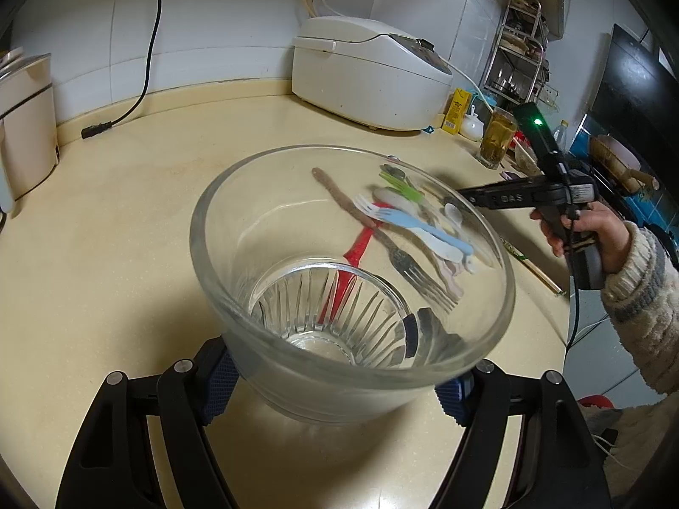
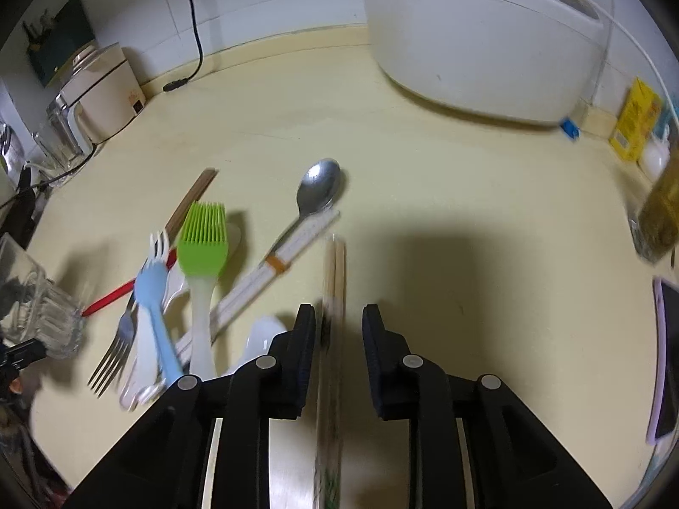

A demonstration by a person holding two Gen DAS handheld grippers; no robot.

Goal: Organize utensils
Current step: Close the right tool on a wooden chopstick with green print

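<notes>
Utensils lie in a loose heap on the worktop (image 2: 424,169): a steel spoon (image 2: 318,188), green brush (image 2: 203,241), blue fork (image 2: 153,297), steel fork (image 2: 115,348), a red piece and banded chopsticks (image 2: 271,269). The left hand-held gripper (image 1: 335,375) is clenched on the glass bowl (image 1: 237,229), which is empty and sits just beside the heap. The right hand-held gripper (image 2: 339,335) straddles a wrapped chopstick pair (image 2: 335,271); its jaws stand apart, touching the wrapper on one side at most, so I judge it released.

The step in hand looks like picking up that pair. Next it needs the jaws closed squarely on the thin sticks, then a lift over the bowl's rim.

Open worktop lies right of the pair; the brush and white spoon crowd its left. The rice cooker (image 2: 479,34) stands well behind.
</notes>
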